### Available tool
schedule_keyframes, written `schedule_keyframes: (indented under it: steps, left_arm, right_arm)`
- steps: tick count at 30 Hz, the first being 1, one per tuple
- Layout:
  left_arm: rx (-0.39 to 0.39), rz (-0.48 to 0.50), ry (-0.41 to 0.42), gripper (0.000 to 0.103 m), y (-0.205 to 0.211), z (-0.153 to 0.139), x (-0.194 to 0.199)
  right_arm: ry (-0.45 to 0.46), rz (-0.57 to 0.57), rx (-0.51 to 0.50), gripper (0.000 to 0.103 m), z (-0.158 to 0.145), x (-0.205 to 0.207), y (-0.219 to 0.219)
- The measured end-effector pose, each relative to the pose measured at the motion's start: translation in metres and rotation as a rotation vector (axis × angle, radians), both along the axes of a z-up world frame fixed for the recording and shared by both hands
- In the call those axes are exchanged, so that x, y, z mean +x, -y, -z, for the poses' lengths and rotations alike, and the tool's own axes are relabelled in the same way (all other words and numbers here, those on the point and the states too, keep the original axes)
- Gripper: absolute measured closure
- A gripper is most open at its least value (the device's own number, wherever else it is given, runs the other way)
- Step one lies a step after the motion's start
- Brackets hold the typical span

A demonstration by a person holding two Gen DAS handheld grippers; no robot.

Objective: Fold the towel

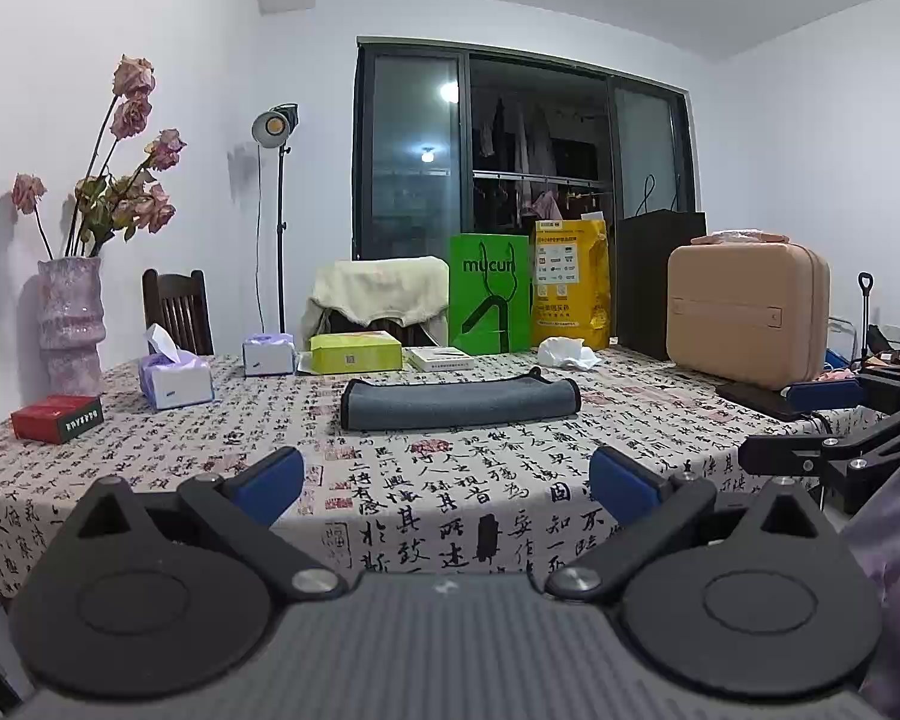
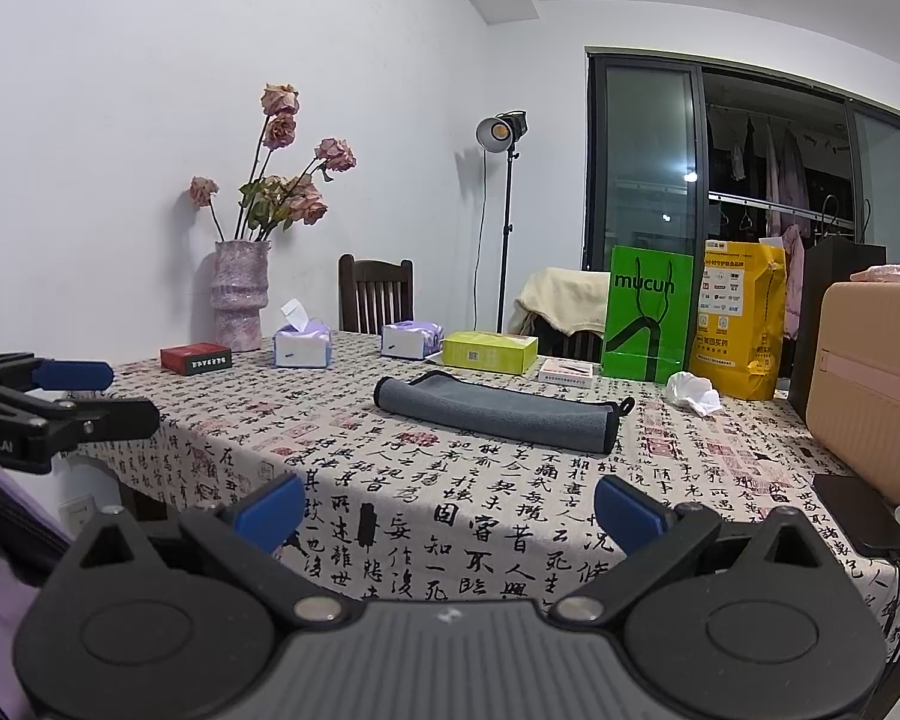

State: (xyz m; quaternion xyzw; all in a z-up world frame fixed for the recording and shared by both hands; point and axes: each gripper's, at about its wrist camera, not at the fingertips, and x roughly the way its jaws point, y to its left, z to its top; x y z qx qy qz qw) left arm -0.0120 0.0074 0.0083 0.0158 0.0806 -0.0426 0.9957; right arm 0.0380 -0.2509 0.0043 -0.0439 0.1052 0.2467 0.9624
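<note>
A grey towel (image 1: 459, 403) with black trim lies folded in a long strip in the middle of the table (image 1: 390, 480); it also shows in the right wrist view (image 2: 498, 411). My left gripper (image 1: 447, 483) is open and empty, held off the table's near edge, well short of the towel. My right gripper (image 2: 450, 507) is open and empty, also at the near edge. The right gripper shows at the right of the left wrist view (image 1: 822, 420); the left gripper shows at the left of the right wrist view (image 2: 90, 390).
A pink case (image 1: 747, 315) and black phone (image 2: 861, 513) stand on the right. Tissue packs (image 1: 174, 375), red box (image 1: 57, 417), vase (image 1: 69, 324), yellow-green box (image 1: 357, 351), green bag (image 1: 489, 300), yellow bag (image 1: 570, 282) and crumpled tissue (image 1: 567, 353) ring the far side.
</note>
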Motion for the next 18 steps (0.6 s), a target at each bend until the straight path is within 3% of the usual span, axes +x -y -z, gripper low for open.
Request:
schedule_keyframes:
  steps: [18]
  left_arm:
    - [0.005, -0.002, 0.0, 0.0, -0.001, -0.0021, 0.0009]
  right_arm:
    - [0.002, -0.005, 0.002, 0.0, -0.0005, 0.0021, 0.0001]
